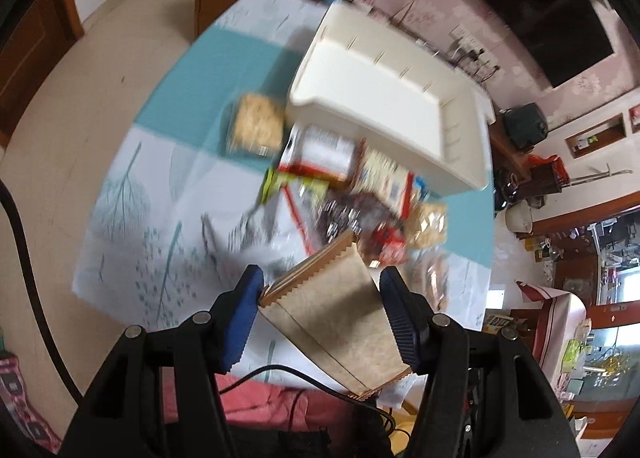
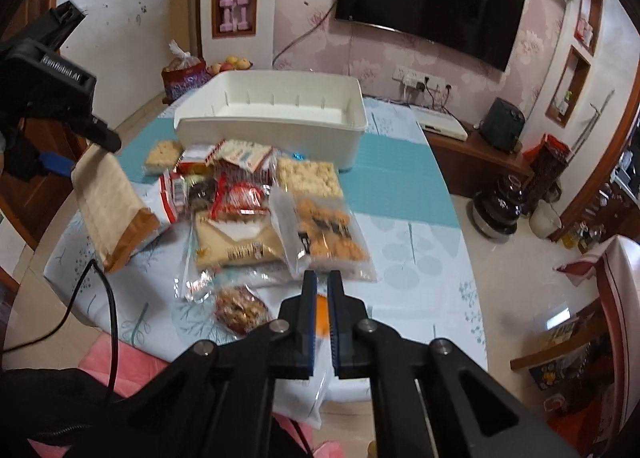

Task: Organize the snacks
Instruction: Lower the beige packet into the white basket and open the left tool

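Left tongs gripping, right tongs seemingly closed

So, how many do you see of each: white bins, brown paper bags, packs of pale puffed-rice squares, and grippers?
White bin: 1
Brown paper bag: 1
Packs of pale puffed-rice squares: 2
Left gripper, right gripper: 2
Total: 6

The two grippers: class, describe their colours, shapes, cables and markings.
Both the left gripper and the right gripper have angular black frames with silver rivets and ribbed blue pads. A thin black cable trails below. The left one's body bears small white lettering.
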`<state>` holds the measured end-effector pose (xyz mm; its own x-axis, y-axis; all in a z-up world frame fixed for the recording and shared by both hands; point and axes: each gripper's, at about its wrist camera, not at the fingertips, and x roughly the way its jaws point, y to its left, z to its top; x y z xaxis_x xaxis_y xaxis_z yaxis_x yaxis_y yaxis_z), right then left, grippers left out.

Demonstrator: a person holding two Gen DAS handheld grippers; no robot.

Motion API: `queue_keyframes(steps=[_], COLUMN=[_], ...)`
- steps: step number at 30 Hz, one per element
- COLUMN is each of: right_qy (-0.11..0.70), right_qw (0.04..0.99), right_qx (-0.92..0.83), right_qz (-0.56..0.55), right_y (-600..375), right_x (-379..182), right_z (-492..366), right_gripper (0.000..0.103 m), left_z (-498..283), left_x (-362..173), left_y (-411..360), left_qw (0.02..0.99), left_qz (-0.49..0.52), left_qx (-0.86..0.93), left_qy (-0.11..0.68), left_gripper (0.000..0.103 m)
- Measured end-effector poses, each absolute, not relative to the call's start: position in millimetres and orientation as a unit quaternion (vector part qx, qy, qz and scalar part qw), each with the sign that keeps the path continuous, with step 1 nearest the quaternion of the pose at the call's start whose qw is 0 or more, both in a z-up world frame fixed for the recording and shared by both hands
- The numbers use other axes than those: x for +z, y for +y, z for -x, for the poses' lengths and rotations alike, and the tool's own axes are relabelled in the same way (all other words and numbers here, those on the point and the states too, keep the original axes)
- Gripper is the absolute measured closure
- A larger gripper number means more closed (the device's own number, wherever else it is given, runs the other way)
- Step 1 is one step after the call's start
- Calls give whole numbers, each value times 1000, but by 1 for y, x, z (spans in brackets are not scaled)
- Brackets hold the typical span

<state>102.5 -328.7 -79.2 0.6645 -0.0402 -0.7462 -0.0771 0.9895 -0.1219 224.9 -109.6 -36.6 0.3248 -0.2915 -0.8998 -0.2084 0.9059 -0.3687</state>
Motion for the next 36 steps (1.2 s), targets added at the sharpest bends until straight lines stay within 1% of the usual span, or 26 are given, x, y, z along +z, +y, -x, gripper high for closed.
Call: queue_keyframes(steps=[7,14,18,26,31,36], right_qy=[401,398,403,425,447,464], right_qw=[914,917,915,905,894,885], right_qx=[15,12,9,2,-3,-11], right_qz=[57,35,27,-13,-31,-45], right_y=[-335,-344,-350,-364,-370,-375], right_x=[-73,-71,-75,-93,-108,-119], right_z=[-121,-131,-136,-147,-154,-160], right_gripper=[98,98,98,98,98,98], left_z=[-251,-286,-314,-365,-390,-398], left_x=[-4,3,-4,-31,-44,-43], left_y=[-113,-107,-102,-105,-111,-124], left_qw=[829,869,889,915,929,944], left_qz=[189,205,212,176,135,76], left_qx=[-44,-45,-40,-26,-37,-35], left_qy=[524,449,404,362,342,320], left_gripper=[44,44,44,44,43,43])
